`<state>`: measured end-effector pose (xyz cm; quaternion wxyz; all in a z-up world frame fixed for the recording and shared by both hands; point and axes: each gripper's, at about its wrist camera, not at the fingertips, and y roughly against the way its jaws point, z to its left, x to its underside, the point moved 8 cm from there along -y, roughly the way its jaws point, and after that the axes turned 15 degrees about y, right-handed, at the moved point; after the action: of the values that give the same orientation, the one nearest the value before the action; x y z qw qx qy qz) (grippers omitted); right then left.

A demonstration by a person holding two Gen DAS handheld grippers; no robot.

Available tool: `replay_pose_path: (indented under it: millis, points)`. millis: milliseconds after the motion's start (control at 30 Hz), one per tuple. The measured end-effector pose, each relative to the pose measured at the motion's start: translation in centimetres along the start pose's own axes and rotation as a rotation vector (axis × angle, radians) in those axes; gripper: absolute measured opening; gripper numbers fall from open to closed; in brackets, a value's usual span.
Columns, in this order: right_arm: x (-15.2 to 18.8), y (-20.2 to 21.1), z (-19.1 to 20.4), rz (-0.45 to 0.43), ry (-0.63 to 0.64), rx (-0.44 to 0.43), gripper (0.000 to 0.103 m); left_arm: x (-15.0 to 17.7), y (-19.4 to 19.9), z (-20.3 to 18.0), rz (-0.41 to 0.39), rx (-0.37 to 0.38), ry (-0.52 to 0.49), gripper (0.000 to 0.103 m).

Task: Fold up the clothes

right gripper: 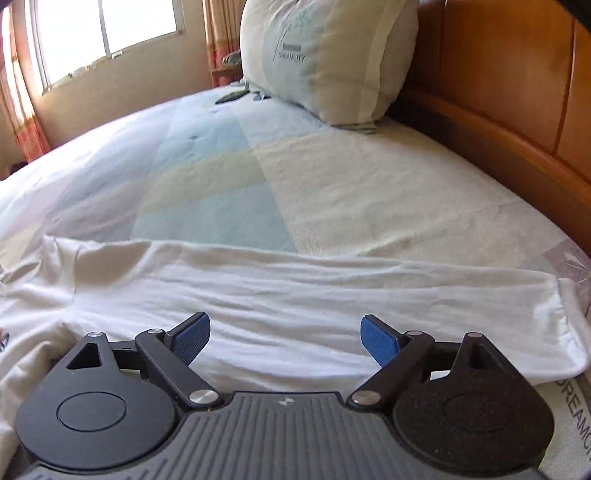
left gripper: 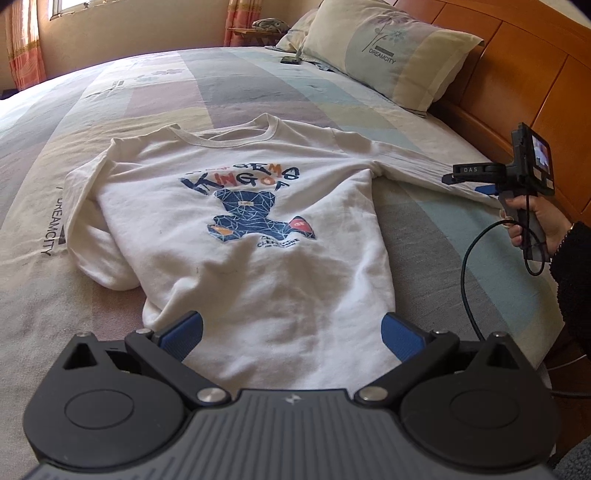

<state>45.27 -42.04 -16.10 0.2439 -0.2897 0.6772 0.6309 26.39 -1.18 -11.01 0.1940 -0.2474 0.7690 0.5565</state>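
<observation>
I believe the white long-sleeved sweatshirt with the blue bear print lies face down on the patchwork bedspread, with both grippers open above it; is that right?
Not quite: the white long-sleeved sweatshirt lies face up, its blue bear print showing in the left wrist view. It does lie on the patchwork bedspread, with the left gripper and right gripper open.

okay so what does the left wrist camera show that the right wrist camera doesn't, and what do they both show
Only the left wrist view shows the sweatshirt's bear print, its collar, the folded-in sleeve, and the person's hand holding the right tool by the outstretched sleeve.

Only the right wrist view shows the window and that sleeve's cuff up close, lying flat beyond the open right tool.

Both show the white sweatshirt, the patchwork bedspread, the pillow, the wooden headboard and the dark small object near the pillow.
</observation>
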Motion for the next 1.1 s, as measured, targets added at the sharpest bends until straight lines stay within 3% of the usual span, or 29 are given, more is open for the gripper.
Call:
replay_pose_path:
  millis: [167, 300, 433, 500, 667, 733, 833, 867, 967, 1100]
  points:
    - [0.9, 1.1, -1.6, 0.034, -0.096, 0.047, 0.093, -0.1, 0.1, 1.5, -0.006, -0.022, 0.015, 0.102]
    - [-3.3, 2.4, 2.6, -0.02, -0.088, -0.142, 0.099, -1.3, 0.4, 2.1, -0.05, -0.033, 0.03, 0.102]
    - [-9.0, 2.1, 11.4, -0.035, -0.027, -0.409, 0.103, -2.2, 0.8, 3.0, -0.079, -0.012, 0.067, 0.102]
    - [-11.4, 1.0, 15.8, -0.016, 0.007, -0.497, 0.103, -2.2, 0.9, 3.8, -0.083, -0.01, 0.081, 0.102]
    - [-13.2, -4.3, 22.5, 0.093, 0.079, -0.507, 0.103, -2.2, 0.5, 6.2, -0.081, 0.004, 0.132, 0.102]
    - [-12.6, -6.8, 23.3, 0.129, 0.077, -0.483, 0.103, -2.3, 0.3, 7.1, -0.082, 0.003, 0.149, 0.102]
    - [-12.4, -10.0, 22.9, 0.099, 0.076, -0.416, 0.103, -2.4, 0.0, 8.1, -0.08, 0.002, 0.167, 0.102]
    - [-12.9, -10.2, 22.5, 0.053, 0.061, -0.419, 0.103, -2.4, -0.1, 8.3, -0.08, 0.001, 0.172, 0.102]
    - [-14.0, -10.9, 21.6, 0.046, -0.008, -0.429, 0.103, -2.3, -0.1, 8.8, -0.08, 0.0, 0.178, 0.102]
    - [-13.9, -7.5, 21.3, 0.032, 0.0, -0.439, 0.103, -2.0, 0.4, 8.7, -0.084, -0.004, 0.18, 0.102]
